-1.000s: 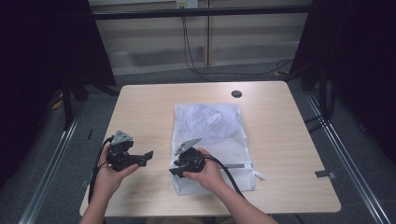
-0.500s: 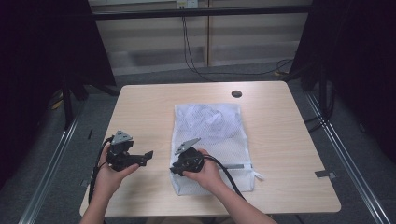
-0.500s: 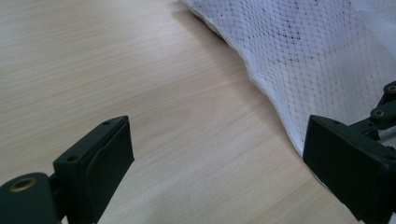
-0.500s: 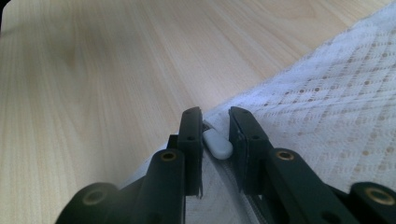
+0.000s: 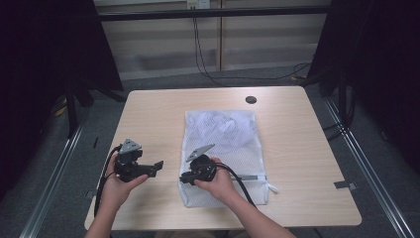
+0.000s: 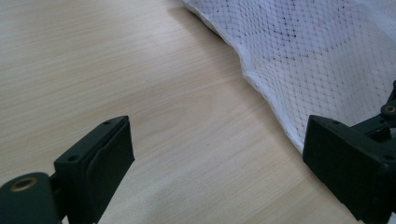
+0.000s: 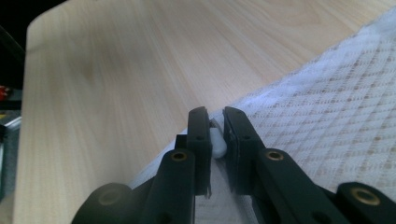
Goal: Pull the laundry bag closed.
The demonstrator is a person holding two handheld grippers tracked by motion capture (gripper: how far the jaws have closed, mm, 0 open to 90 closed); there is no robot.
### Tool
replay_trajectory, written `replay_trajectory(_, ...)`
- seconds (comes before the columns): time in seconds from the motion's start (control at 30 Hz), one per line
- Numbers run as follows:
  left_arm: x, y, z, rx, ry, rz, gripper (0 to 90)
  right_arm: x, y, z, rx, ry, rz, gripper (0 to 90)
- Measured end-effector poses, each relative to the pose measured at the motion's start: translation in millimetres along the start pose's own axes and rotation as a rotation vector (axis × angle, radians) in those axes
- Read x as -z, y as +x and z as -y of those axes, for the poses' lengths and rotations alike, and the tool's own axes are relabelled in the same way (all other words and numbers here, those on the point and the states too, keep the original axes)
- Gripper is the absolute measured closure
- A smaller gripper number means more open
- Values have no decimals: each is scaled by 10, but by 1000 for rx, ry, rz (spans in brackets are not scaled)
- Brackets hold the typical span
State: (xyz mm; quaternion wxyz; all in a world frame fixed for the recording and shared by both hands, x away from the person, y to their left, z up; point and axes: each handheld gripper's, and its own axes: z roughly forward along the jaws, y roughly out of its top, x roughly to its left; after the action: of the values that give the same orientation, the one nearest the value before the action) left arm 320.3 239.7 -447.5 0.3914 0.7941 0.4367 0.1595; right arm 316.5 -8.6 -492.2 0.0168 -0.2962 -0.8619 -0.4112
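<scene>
A white mesh laundry bag (image 5: 223,134) lies flat in the middle of the wooden table (image 5: 148,114). My right gripper (image 5: 184,177) lies at the bag's near left edge. In the right gripper view its jaws (image 7: 215,126) have just been closing and now pinch the bag's thick white edge seam (image 7: 217,142), with the mesh (image 7: 327,107) spreading to the right. My left gripper (image 5: 157,166) is held left of the bag, apart from it. Its jaws (image 6: 219,154) stand wide open over bare wood, with the bag's edge (image 6: 317,51) at the upper right.
A grey zipper strip (image 5: 252,177) crosses the bag's near end and ends in a white pull (image 5: 271,188). A black round grommet (image 5: 251,99) sits near the table's far edge. A piece of tape (image 5: 344,184) lies at the near right. Cables run on the floor behind.
The right gripper's jaws have drawn together on the bag's left edge. Both hands stay where they were, and the bag has not shifted.
</scene>
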Motion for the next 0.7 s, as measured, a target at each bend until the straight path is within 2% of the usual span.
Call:
replay_trajectory(0.23, 2, -4, -1, 5, -2, 8, 84, 48, -24, -13, -17, -22, -25, 817)
replay_trajectory(0.43, -16, -25, 0, 8, 11, 30, 84, 135, -52, -36, -28, -55, -42, 817)
replay_trajectory(0.5, -16, -37, -5, 13, 14, 55, 84, 183, -67, -43, -41, -66, -44, 818)
replay_trajectory(0.63, -21, -56, -11, 12, 15, 78, 85, 227, -80, -53, -51, -96, -51, 817)
replay_trajectory(0.67, -24, -60, -11, 21, 23, 92, 85, 227, -80, -53, -51, -96, -51, 817)
replay_trajectory(0.7, -36, -63, -9, 49, 42, 118, 98, 244, -90, -57, -51, -101, -52, 818)
